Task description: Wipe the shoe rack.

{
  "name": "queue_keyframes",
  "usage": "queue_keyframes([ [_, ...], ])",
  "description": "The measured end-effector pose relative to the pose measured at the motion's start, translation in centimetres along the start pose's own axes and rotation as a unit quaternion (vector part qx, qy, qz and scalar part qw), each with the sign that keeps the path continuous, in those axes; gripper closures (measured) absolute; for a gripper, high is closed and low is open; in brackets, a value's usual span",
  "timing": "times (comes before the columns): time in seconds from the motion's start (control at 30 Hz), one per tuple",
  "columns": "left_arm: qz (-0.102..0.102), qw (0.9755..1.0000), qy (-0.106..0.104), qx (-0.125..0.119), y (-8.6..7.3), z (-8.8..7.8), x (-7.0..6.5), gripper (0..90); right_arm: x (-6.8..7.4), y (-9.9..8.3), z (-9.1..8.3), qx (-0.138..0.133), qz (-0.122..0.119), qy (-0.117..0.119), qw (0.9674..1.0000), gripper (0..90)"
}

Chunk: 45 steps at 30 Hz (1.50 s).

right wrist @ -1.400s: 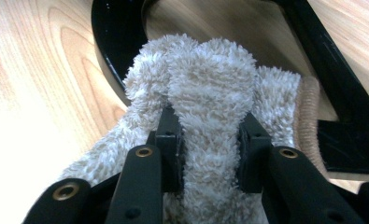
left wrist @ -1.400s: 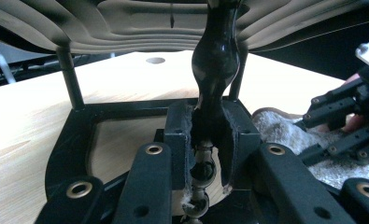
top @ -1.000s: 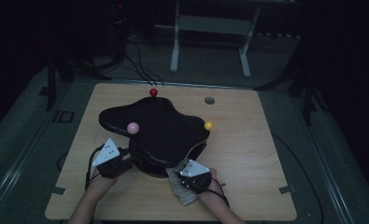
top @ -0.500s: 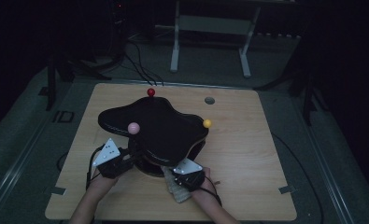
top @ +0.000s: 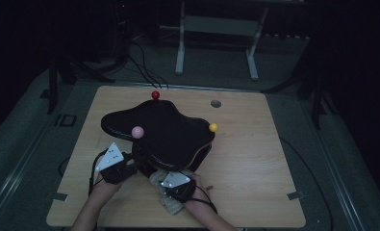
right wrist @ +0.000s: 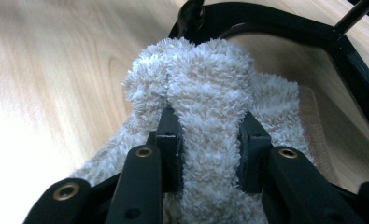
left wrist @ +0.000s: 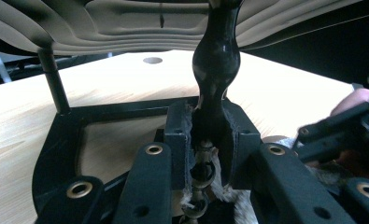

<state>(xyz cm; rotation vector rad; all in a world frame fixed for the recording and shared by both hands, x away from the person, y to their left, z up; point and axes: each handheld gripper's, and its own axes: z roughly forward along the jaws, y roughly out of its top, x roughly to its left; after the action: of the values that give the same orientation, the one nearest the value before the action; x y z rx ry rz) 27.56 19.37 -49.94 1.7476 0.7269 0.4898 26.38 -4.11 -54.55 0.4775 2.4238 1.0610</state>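
A black stand with a wavy glossy top [top: 171, 130] sits on the wooden table [top: 255, 159]. A red ball [top: 155, 95], a pink ball [top: 137, 131] and a yellow ball [top: 213, 127] show around its edge. My left gripper [top: 131, 165] is at the stand's near left side; in the left gripper view the left gripper [left wrist: 210, 140] is shut on the black stem [left wrist: 216, 70] above the base frame [left wrist: 65, 135]. My right gripper [top: 167, 174] is shut on a white fluffy cloth [right wrist: 210, 79], which lies against the base frame [right wrist: 313, 28].
The tabletop has a round hole [top: 216, 103] at the back. Bare wood lies to the right of the stand and along the left edge. A white metal frame [top: 216, 29] and cables [top: 144, 62] are on the dark floor behind the table.
My right gripper has slid left along the table with the cloth, closer under the stand's near edge. The left gripper has stayed on the stem.
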Motion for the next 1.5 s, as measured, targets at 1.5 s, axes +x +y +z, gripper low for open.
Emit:
queue_keyframes([
  [1.5, -0.005, 1.0, -0.002, -0.002, -0.1, 0.0, 0.0, 74.2, -1.7, -1.7, -0.1, 0.012, -0.04, 0.034, 0.9985, 55.5],
])
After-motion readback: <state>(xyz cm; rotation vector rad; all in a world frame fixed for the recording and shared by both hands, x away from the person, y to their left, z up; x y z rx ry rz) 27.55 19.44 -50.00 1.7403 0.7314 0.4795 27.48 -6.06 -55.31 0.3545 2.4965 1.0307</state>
